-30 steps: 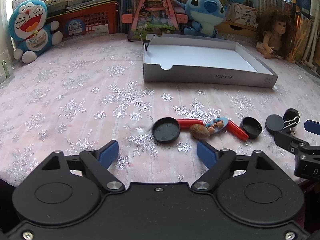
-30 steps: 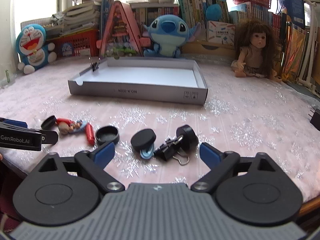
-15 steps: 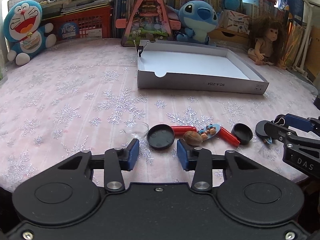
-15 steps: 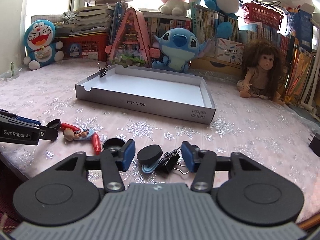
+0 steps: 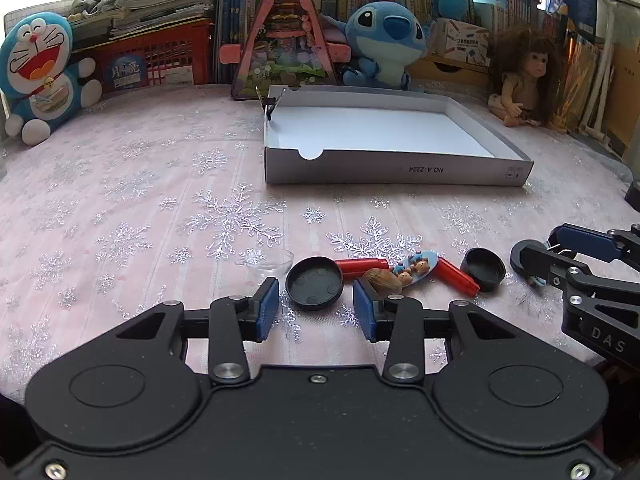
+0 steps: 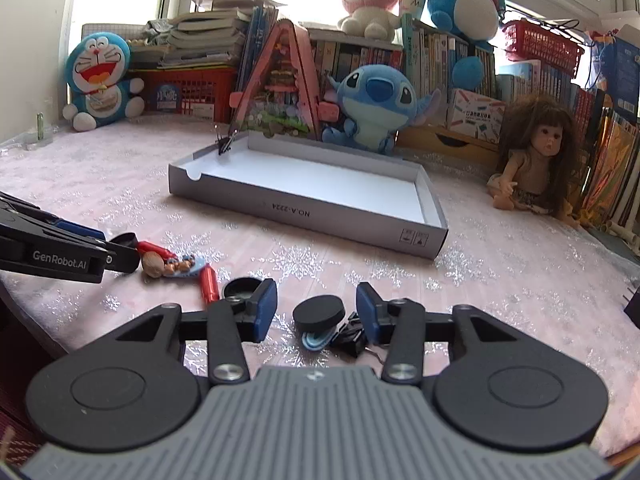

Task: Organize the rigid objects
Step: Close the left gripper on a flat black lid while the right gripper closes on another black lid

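Note:
A grey cardboard tray with a white inside lies on the table; it also shows in the right wrist view. My left gripper is open, its blue pads on either side of a black round lid, not touching it. Beside the lid lie a clear lid, red cylinders, a walnut, a blue figure charm and another black lid. My right gripper is open around a black round cap, with a black binder clip by its right pad.
A binder clip is clipped on the tray's far left corner. Plush toys, a doll, a pink triangular toy house, books and red baskets line the back edge. The table front edge is close under both grippers.
Both grippers' jaws have narrowed from wide open around their black lids. Both grippers have dropped and moved slightly closer to the objects.

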`<state>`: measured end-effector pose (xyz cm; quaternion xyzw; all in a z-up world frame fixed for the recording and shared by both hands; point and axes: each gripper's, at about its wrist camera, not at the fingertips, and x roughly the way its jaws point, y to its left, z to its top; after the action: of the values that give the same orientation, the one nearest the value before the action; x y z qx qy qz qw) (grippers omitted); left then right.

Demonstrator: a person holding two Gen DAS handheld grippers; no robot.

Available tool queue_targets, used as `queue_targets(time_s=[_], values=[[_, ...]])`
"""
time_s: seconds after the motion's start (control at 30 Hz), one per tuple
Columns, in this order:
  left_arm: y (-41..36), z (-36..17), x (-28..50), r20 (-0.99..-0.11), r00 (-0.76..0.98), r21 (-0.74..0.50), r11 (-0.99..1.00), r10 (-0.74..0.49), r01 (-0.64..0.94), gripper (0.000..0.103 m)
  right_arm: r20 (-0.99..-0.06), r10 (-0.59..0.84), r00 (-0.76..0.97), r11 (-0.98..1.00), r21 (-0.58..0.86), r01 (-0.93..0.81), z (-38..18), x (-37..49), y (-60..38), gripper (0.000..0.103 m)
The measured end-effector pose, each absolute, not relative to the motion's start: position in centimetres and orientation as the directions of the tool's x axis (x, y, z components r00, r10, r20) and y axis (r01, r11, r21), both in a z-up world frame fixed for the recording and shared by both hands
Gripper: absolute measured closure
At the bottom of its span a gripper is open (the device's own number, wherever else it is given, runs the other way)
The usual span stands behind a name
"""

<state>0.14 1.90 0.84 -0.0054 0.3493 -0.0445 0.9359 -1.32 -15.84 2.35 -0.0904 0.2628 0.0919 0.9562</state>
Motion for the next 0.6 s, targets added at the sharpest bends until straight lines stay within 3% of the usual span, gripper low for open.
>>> queue_targets(time_s=[0.2,0.3,0.4,0.47,0.6], values=[[1.8,0.7,0.3,-0.648,0.757,-0.031,0.996,-0.084,0.085,0.064,-0.541,0.120,0.832,0.967,-0.128,-0.223,1.7,-0.7,-15.7,0.057],[1.8,0.7,0.4,-0.646,0.759,-0.029,0.996,-0.081,0.081,0.065,-0.559,0.125,0.820,0.964,-0.127,-0.234,1.4,-0.5,-15.7,0.064],[1.8,0.6,0.3,-0.642,0.764,-0.021,0.997,-0.070,0.074,0.073,-0.568,0.132,0.813,0.963,-0.122,-0.241,1.1,-0.3,-15.7,0.067],[1.9,0.6,0.3,-0.638,0.766,-0.023,0.997,-0.072,0.075,0.073,-0.569,0.128,0.812,0.963,-0.125,-0.239,1.0,-0.2,-15.7,0.073],[1.9,1.0,0.1,-0.620,0.780,-0.023,0.997,-0.077,0.080,0.073,-0.565,0.127,0.815,0.964,-0.124,-0.236,1.0,0.0,-15.8,0.073]])
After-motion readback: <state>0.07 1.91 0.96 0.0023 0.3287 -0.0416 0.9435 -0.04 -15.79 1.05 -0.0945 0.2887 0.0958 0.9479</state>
